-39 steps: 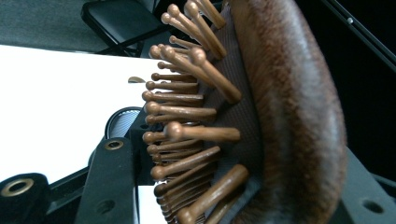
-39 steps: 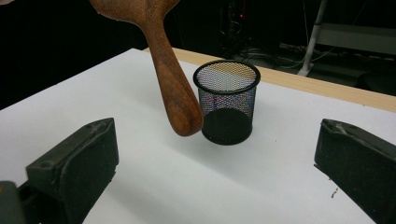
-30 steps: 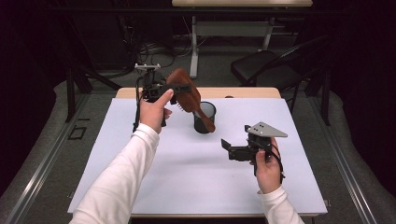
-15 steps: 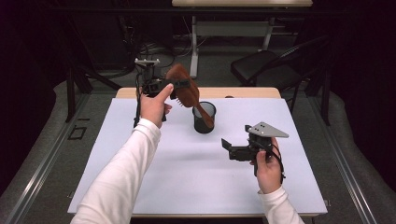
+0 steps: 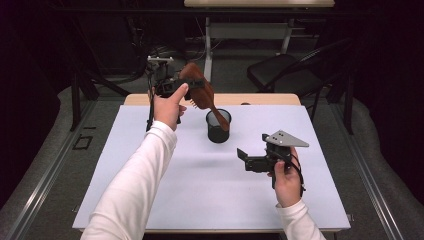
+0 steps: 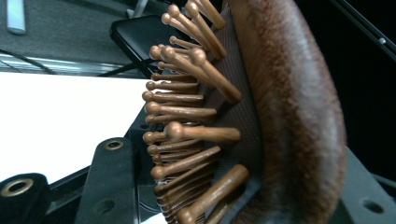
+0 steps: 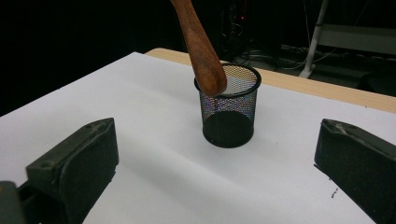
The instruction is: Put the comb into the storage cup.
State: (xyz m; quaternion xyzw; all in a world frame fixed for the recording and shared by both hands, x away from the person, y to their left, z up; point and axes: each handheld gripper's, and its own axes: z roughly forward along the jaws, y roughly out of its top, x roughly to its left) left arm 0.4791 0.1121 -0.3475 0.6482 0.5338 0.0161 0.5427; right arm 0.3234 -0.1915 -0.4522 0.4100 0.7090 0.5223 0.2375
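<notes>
A brown wooden hairbrush (image 5: 199, 90) with round-tipped wooden pegs (image 6: 187, 112) hangs in the air over the table's far side. My left gripper (image 5: 172, 89) is shut on the brush's head (image 6: 289, 116). The handle (image 7: 201, 51) slants down to the rim of a black mesh cup (image 5: 218, 127), which stands upright (image 7: 229, 112). I cannot tell whether the handle touches the rim. My right gripper (image 5: 246, 160) is held low over the table to the right of the cup and points at it. It is open (image 7: 219, 177), with nothing between its jaws.
The white tabletop (image 5: 150, 170) lies on a wooden table whose far edge (image 5: 260, 99) shows behind the cup. A dark chair (image 5: 285, 75) and a desk frame (image 5: 250, 30) stand on the floor beyond the table.
The left hand has lifted the brush a little and brought its head slightly left, so the brush stands steeper. The right hand and the cup have stayed where they were.
</notes>
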